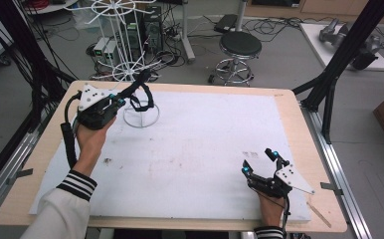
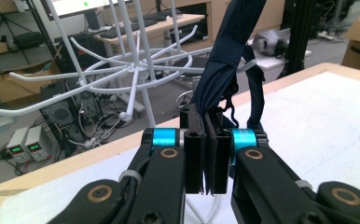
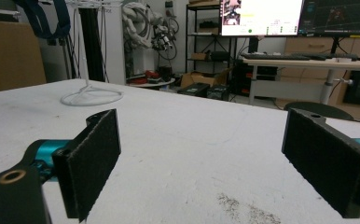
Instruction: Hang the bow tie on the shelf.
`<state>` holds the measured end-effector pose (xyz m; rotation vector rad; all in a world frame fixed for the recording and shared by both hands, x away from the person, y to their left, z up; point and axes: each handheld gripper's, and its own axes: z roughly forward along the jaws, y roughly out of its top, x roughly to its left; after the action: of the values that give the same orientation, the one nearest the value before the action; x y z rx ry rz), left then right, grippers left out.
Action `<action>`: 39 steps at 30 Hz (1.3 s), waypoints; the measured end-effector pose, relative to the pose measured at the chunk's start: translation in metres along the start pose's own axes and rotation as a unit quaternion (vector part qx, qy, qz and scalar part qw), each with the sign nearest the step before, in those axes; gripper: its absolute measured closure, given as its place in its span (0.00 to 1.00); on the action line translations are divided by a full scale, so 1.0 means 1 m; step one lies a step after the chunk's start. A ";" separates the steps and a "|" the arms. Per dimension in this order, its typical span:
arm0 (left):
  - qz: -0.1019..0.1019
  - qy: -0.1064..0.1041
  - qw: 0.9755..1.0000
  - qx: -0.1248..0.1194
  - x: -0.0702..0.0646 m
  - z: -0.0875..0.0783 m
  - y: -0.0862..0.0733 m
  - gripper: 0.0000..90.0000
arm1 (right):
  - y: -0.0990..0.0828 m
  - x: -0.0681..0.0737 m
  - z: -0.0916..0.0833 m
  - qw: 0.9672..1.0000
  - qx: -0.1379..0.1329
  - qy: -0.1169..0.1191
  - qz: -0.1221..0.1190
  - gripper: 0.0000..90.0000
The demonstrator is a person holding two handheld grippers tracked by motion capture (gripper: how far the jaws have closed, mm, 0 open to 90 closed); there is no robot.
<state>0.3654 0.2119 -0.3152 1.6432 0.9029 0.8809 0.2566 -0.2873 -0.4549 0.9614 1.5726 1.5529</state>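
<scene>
A dark navy fabric strap (image 1: 141, 89) hangs beside the white wire rack (image 1: 125, 50) at the table's far left. My left gripper (image 1: 123, 99) is shut on the strap's lower part, just left of the rack's ring base (image 1: 141, 115). In the left gripper view the jaws (image 2: 207, 140) pinch the fabric (image 2: 225, 60), which rises upward, with the rack's hooked arms (image 2: 136, 70) behind to the left. My right gripper (image 1: 259, 162) rests open near the front right of the white board, nothing between its pads (image 3: 206, 154). The right gripper view shows the rack base (image 3: 92, 97) far off and the strap (image 3: 43, 18) at top left.
A white board (image 1: 205, 149) covers most of the wooden table (image 1: 299, 124), with faint dirt marks (image 1: 252, 154) near the right gripper. A thin wooden stick (image 1: 319, 214) lies at the front right edge. A black stool (image 1: 240, 47) and black frame legs (image 1: 339, 59) stand beyond the table.
</scene>
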 end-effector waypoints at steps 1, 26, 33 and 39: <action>-0.001 0.003 1.000 0.000 0.000 0.000 -0.001 0.97 | 0.000 0.000 0.000 1.000 0.000 0.000 -0.001 0.12; 0.001 0.018 1.000 0.012 0.004 0.007 -0.009 0.96 | 0.000 0.000 0.000 1.000 -0.002 0.001 -0.003 0.12; -0.003 0.013 1.000 0.014 0.007 0.007 -0.013 0.91 | 0.000 0.000 0.000 1.000 -0.001 0.001 -0.001 0.12; -0.010 0.006 1.000 0.012 0.010 0.007 -0.019 0.75 | 0.000 -0.001 0.000 1.000 -0.004 0.000 -0.003 0.12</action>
<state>0.3731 0.2216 -0.3342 1.6481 0.9405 0.8705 0.2575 -0.2882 -0.4550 0.9508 1.5675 1.5543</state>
